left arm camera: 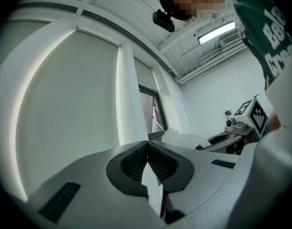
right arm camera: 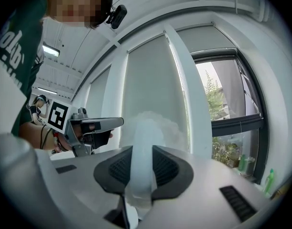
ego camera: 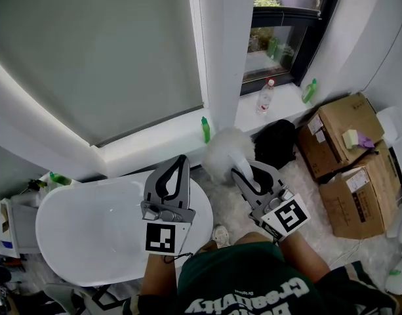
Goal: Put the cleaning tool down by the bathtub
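Observation:
The cleaning tool is a white brush with a fluffy head point(ego camera: 225, 151) and a white handle point(right arm camera: 141, 168). My right gripper point(ego camera: 244, 170) is shut on that handle, and the fluffy head point(right arm camera: 157, 128) sticks out past the jaws toward the window wall. It hangs to the right of the white bathtub point(ego camera: 82, 235), above the floor. My left gripper point(ego camera: 179, 161) hovers over the tub's right end, shut with nothing between its pads point(left arm camera: 136, 162). In the left gripper view the tool point(left arm camera: 185, 138) and the right gripper point(left arm camera: 238, 124) show at the right.
A green bottle point(ego camera: 205, 129) stands on the low sill behind the tub. A clear bottle point(ego camera: 265, 96) and another green bottle point(ego camera: 309, 90) stand on the window ledge. A black bag point(ego camera: 277, 140) and cardboard boxes point(ego camera: 341, 133) crowd the floor at the right. A white pillar point(ego camera: 223, 51) rises ahead.

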